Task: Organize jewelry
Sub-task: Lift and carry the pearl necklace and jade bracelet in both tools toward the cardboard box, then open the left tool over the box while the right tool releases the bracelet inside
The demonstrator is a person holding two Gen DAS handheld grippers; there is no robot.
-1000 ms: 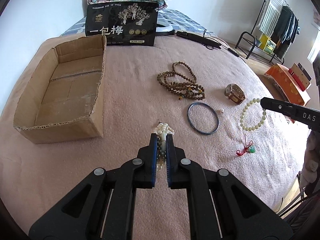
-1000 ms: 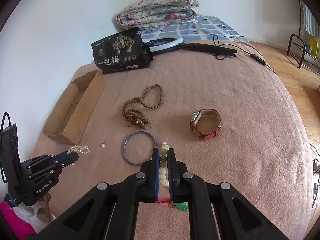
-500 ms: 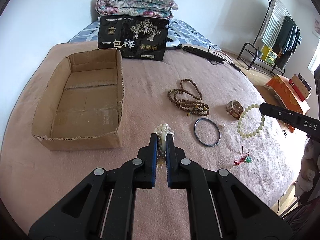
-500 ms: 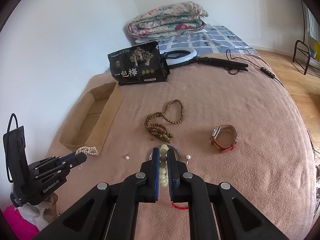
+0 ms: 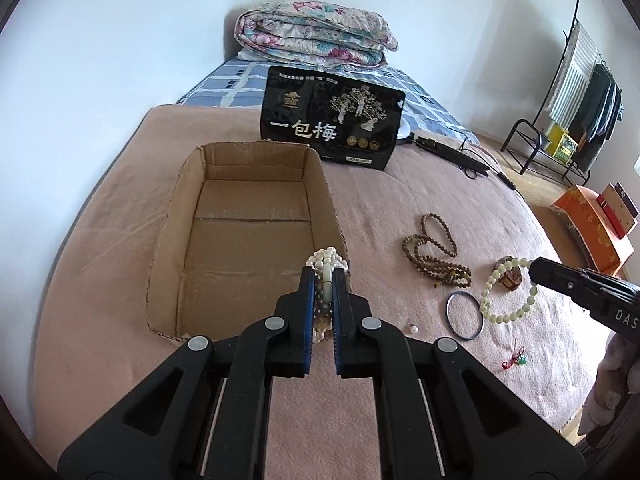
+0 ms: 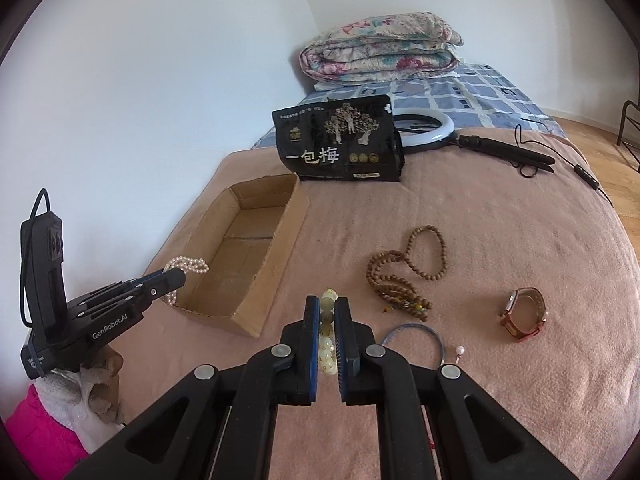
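My left gripper is shut on a white pearl bracelet, held over the near right corner of the open cardboard box; the right wrist view shows that gripper with the pearls at the box's near end. My right gripper is shut on a pale green bead bracelet, which hangs as a loop from its tip above the blanket. On the blanket lie brown prayer beads, a blue bangle, a red-strapped watch and a pearl earring.
A black snack bag stands behind the box, with a ring light and its cable beyond. A red-string charm lies near the bed's right edge. A folded quilt sits at the headboard; a clothes rack stands on the floor.
Both grippers rose and swung left toward the cardboard box, each carrying its bracelet. The box now lies straight ahead of the left gripper, and the green bracelet has left the blanket.
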